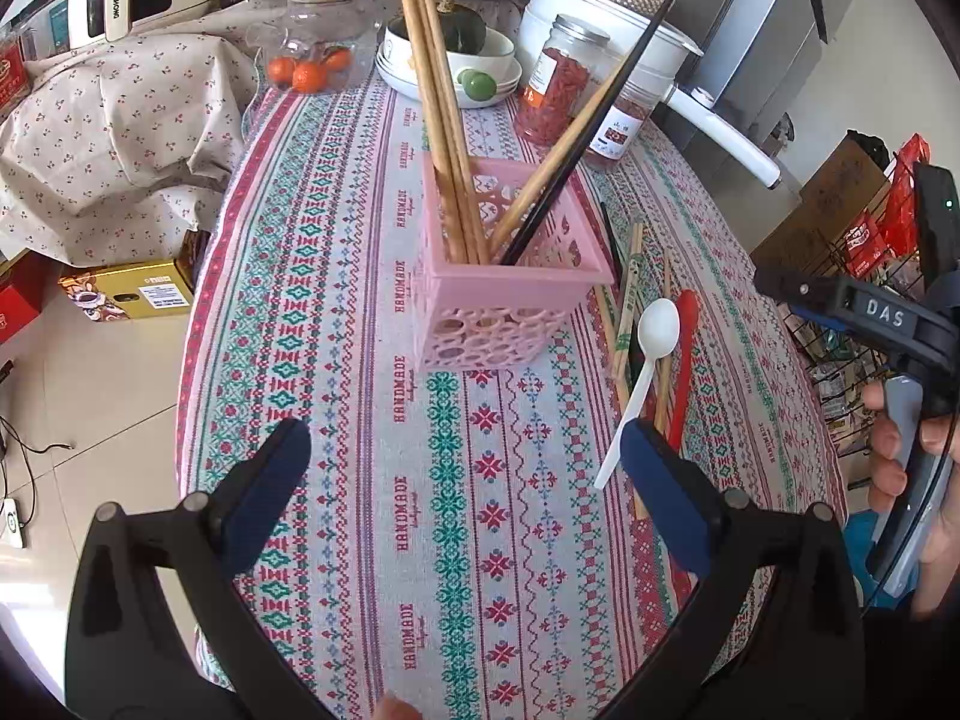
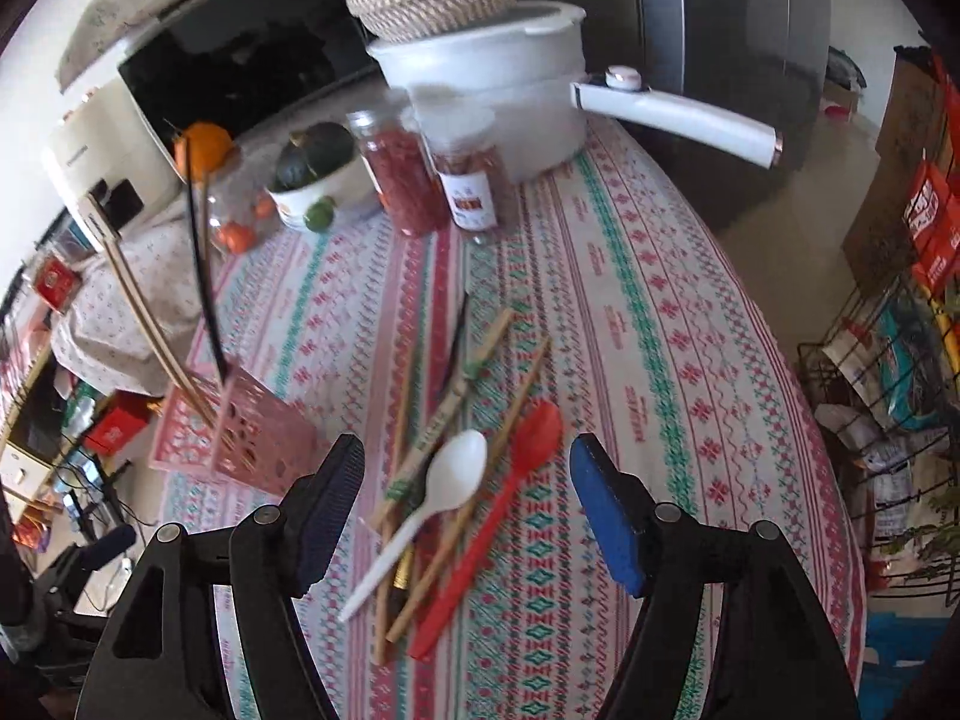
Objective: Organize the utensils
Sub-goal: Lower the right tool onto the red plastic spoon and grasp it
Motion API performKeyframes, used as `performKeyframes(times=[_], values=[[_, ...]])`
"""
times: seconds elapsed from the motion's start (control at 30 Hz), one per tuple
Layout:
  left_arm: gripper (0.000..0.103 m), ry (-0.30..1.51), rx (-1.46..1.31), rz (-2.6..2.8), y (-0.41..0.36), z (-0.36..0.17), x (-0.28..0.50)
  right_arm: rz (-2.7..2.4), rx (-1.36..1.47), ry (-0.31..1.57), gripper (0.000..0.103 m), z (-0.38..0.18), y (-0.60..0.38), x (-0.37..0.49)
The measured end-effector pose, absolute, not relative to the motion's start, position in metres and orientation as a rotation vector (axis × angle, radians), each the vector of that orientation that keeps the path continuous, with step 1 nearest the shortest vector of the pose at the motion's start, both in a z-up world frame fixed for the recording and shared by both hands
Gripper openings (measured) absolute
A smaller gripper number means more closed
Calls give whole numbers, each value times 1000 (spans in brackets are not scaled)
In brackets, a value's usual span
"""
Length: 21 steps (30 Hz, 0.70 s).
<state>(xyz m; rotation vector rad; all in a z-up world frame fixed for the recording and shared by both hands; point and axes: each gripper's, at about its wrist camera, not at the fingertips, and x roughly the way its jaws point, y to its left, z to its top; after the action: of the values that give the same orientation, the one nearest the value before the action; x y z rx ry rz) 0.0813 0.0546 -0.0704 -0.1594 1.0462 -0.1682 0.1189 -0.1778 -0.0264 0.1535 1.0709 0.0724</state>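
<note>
Partly done, judging by the scene: several wooden chopsticks (image 1: 441,138) and one black chopstick (image 1: 591,138) standing in pink perforated plastic basket (image 1: 510,294), ahead of spread, empty left gripper (image 1: 465,480). Remaining: white plastic spoon (image 2: 429,504), red plastic spoon (image 2: 501,510) and loose bamboo chopsticks (image 2: 480,360) lying just ahead of spread, empty right gripper (image 2: 468,510).

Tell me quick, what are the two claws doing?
Left claw: open, holding nothing.
Right claw: open, holding nothing, above the white spoon and red spoon.
</note>
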Motion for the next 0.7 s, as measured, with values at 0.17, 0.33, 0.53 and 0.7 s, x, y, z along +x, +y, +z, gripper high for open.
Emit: performKeyframes(times=[0.17,0.33,0.53,0.7], values=[[103,1043,-144,-165,48,-71,82,17,158,1194,74,-61,-193,123],[103,1050,-123,-180,44,-75,84,-27,207,1270,73,-86,-203,132],[103,1047,-101,-198,40,-77,84,-24,271,1359,70,-112,-204,146],[103,1030,-54,-210,34,-76,84,-40,218,1385,51,-119,-192,152]])
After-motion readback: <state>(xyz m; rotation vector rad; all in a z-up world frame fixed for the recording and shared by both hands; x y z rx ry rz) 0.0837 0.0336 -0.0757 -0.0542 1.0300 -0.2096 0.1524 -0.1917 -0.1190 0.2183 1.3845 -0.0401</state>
